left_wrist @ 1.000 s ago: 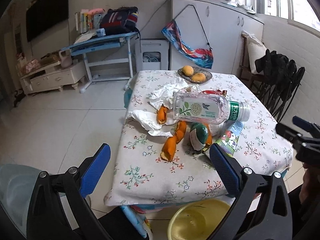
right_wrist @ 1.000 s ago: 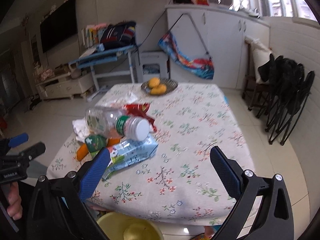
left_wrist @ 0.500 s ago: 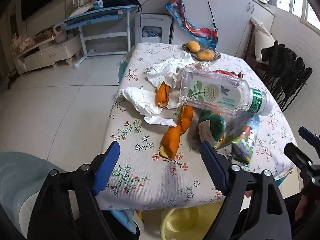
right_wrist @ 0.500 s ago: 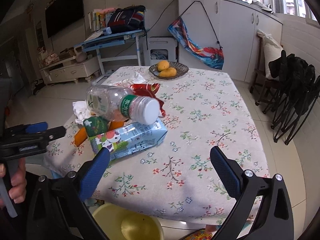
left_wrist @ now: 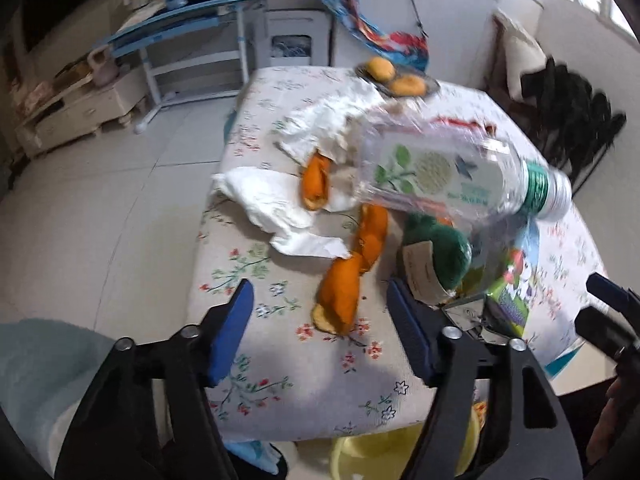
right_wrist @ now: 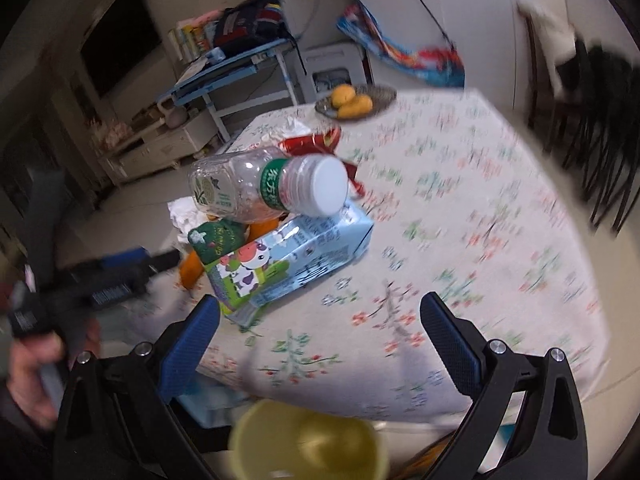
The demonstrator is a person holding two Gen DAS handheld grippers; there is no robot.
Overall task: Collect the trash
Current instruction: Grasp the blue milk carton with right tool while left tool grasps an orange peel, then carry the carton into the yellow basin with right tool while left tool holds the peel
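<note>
We hold our left gripper (left_wrist: 320, 332) and right gripper (right_wrist: 320, 344) with jaws apart and empty above the yellow plastic bin (right_wrist: 308, 440) at the table's near edge. Nothing looks collected yet: the curled orange peel (left_wrist: 346, 284) lies closest, so next we should probably close on it. Beyond it, on the flowered tablecloth (left_wrist: 256, 360), lie the blue milk carton (right_wrist: 296, 260), clear plastic bottle (left_wrist: 448, 172) and crumpled white tissues (left_wrist: 272, 200); farther off stand a fruit plate (right_wrist: 380, 96) and blue desk (left_wrist: 188, 28).

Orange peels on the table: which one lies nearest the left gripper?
The long peel by the green packet; it ends just beyond the open left gripper. The other peel lies farther, against the tissues.
</note>
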